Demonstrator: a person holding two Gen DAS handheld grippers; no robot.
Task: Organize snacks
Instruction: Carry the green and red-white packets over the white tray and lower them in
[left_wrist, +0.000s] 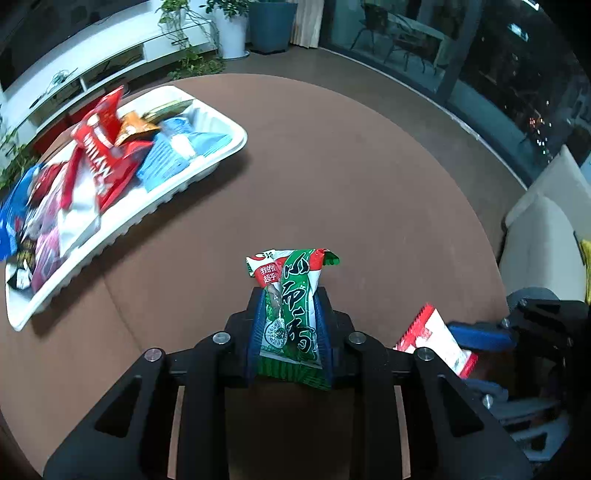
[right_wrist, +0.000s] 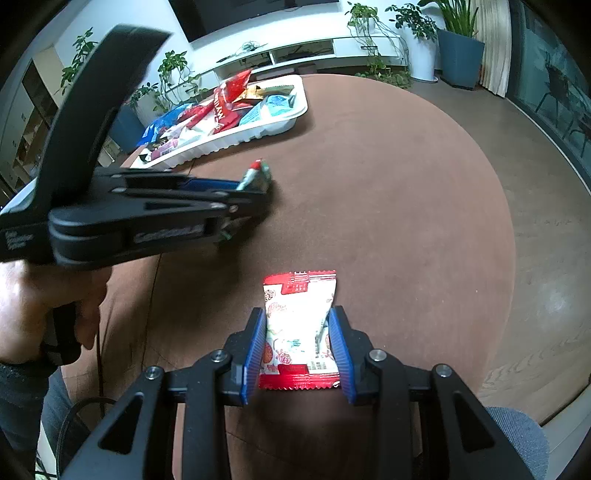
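on a round brown tabletop (left_wrist: 369, 192), two hand-held claws each grip a wrapped snack. the left claw (left_wrist: 291, 295) is clamped narrow on a green and white snack packet (left_wrist: 295, 314), its blue pads pressing both sides of the wrapper, which stands crumpled between the fingers. in the right wrist view the same claw (right_wrist: 255, 184) reaches across from the left, blurred, with a hand (right_wrist: 40, 306) around its grip. the right claw (right_wrist: 299, 314) holds a red and white snack packet (right_wrist: 299, 325), lying flat between its blue pads, which touch the wrapper's two long edges. that packet also shows at the lower right of the left wrist view (left_wrist: 436, 336). a white tray (left_wrist: 221, 162) sits toward the far left of the tabletop, well apart from both claws, heaped with red, blue, pink and orange snack bags. potted plants (right_wrist: 417, 29) and a low white cabinet (right_wrist: 303, 48) stand beyond the tabletop.
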